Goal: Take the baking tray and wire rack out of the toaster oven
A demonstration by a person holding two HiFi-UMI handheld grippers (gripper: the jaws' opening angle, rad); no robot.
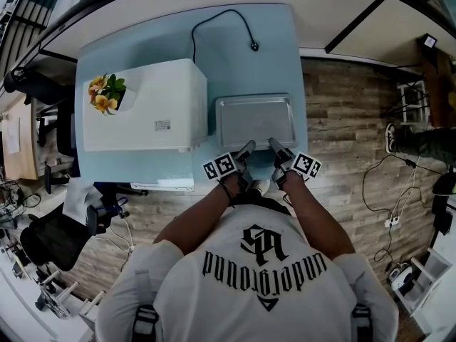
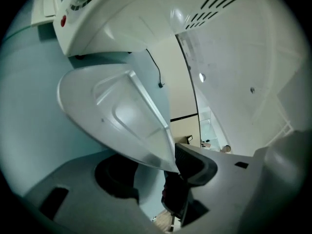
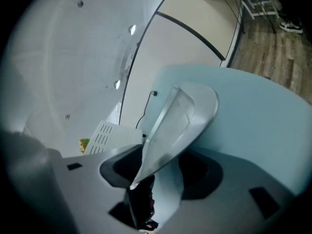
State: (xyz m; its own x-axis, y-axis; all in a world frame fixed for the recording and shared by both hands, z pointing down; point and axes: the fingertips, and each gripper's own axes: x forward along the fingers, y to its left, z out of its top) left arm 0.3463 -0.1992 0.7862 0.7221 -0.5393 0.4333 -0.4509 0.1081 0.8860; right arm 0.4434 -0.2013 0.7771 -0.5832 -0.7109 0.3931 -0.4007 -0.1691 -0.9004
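The baking tray (image 1: 254, 120) is shiny, silver and flat. It lies open side up on the light blue tabletop (image 1: 228, 66), just beside the white toaster oven (image 1: 142, 105).

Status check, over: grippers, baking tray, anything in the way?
Both open: left gripper, right gripper, baking tray's rim between jaws. Tray out on table beside toaster oven. No wire rack seen. Nothing blocking.
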